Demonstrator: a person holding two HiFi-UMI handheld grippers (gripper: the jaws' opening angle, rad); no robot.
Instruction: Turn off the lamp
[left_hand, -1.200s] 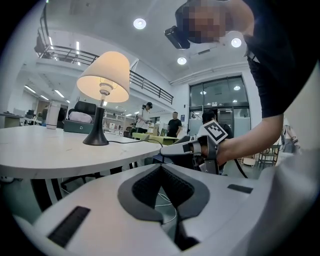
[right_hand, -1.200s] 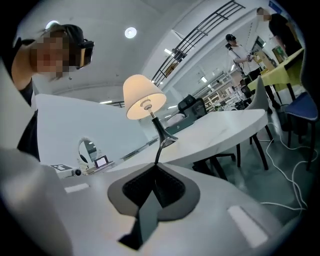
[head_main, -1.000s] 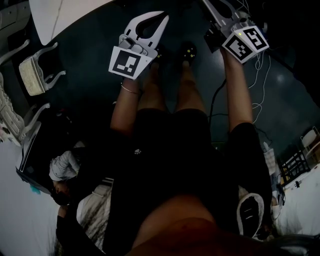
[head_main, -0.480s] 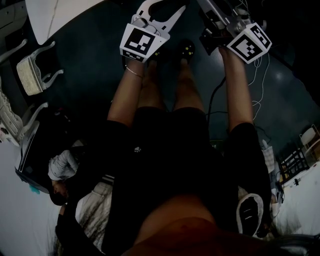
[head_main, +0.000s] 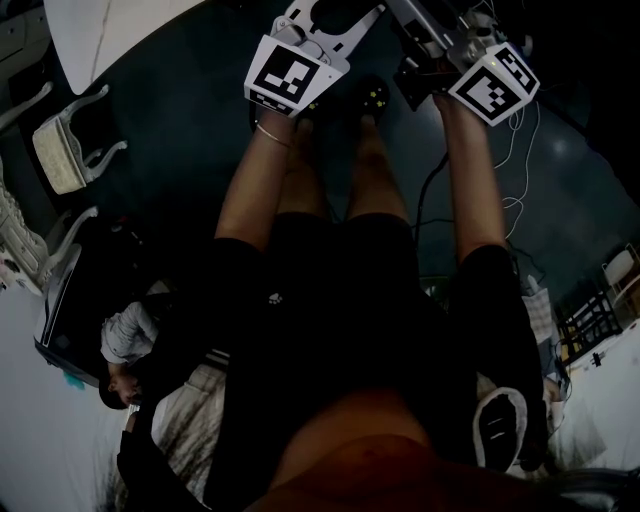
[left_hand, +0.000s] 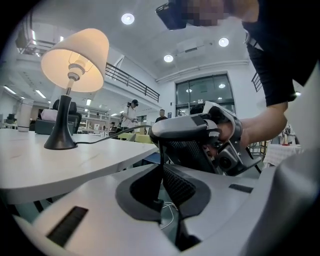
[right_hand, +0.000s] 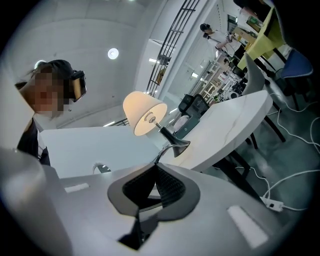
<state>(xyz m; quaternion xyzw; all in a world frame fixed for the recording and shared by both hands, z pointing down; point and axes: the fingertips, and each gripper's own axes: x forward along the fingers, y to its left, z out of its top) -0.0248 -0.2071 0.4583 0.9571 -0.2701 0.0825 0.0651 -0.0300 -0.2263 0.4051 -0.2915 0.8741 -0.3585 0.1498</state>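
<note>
lamp (left_hand: 67, 97) glowing on white table (left_hand: 75, 165), standing back from its curved edge, right gripper (right_hand: 156, 182) jaws pinching the lamp cord (left_hand: 120, 130) past that edge, left gripper (left_hand: 161, 172) jaws pressed together, empty, hanging over open floor (head_main: 180, 115), now sitting farther forward than a second ago, nearing the right one

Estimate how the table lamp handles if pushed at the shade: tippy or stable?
Likely fairly stable: the lamp has a flared dark base flat on the table. A push high on the wide shade, above the thin stem, would probably tilt it before it slides. The cord looks floppy; tugging it may drag the base.
</note>
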